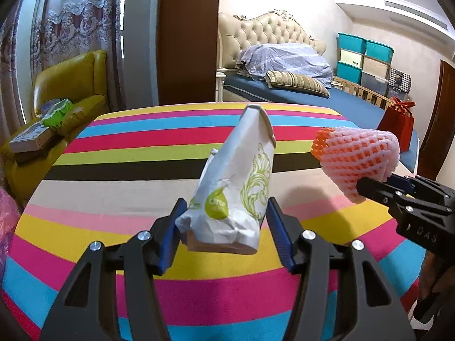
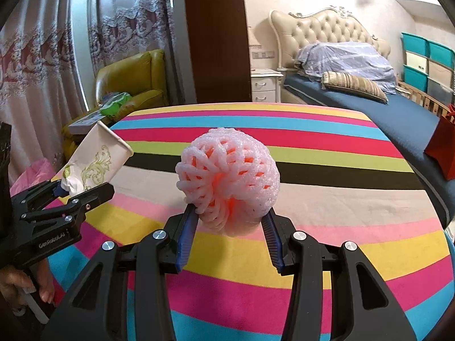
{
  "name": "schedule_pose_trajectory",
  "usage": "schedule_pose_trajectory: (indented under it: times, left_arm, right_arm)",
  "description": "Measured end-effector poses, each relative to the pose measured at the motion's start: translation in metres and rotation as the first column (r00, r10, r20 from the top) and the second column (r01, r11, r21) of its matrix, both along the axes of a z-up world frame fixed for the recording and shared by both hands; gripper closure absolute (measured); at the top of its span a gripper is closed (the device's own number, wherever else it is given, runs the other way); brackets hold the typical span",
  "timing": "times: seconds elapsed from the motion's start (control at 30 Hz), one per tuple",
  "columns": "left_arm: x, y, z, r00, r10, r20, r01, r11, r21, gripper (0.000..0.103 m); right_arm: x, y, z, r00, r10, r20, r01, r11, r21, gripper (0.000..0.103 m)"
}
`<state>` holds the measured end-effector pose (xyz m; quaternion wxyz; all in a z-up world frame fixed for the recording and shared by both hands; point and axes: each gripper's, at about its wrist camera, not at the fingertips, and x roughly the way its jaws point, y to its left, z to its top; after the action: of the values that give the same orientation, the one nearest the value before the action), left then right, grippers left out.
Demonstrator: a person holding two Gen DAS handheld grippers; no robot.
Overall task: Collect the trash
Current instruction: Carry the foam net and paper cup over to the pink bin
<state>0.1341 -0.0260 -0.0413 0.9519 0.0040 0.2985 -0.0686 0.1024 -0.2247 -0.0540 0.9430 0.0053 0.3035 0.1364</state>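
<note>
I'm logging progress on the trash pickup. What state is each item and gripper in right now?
left gripper: shut on the paper cup, held above the striped cloth.
paper cup: crushed flat, lifted, mouth pointing up and away.
right gripper: shut on the foam fruit net.
foam fruit net: bunched up, lifted clear of the cloth.

Striped table [image 1: 176, 258], bright bands of colour

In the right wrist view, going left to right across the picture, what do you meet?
left gripper holding the crushed paper cup → yellow armchair → pink foam fruit net in the right gripper → striped pillow → teal storage bins
</note>
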Motion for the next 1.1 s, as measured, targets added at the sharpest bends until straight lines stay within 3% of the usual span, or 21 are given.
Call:
schedule_pose_trajectory:
  times: [0.37,1.1]
  left_arm:
    - [-0.028,0.023,-0.003,0.999,0.026,0.031,-0.027,0.999,0.042,0.048]
    - [-0.082,0.092,0.002,0.992,0.117,0.051,-0.118,0.993,0.01,0.047]
  right_arm:
    - [-0.016,0.045,0.001,0.996,0.088,0.017,-0.088,0.996,-0.029,0.06]
    - [-0.033,0.129,0.004,0.963,0.268,0.027,-0.264,0.959,-0.107,0.06]
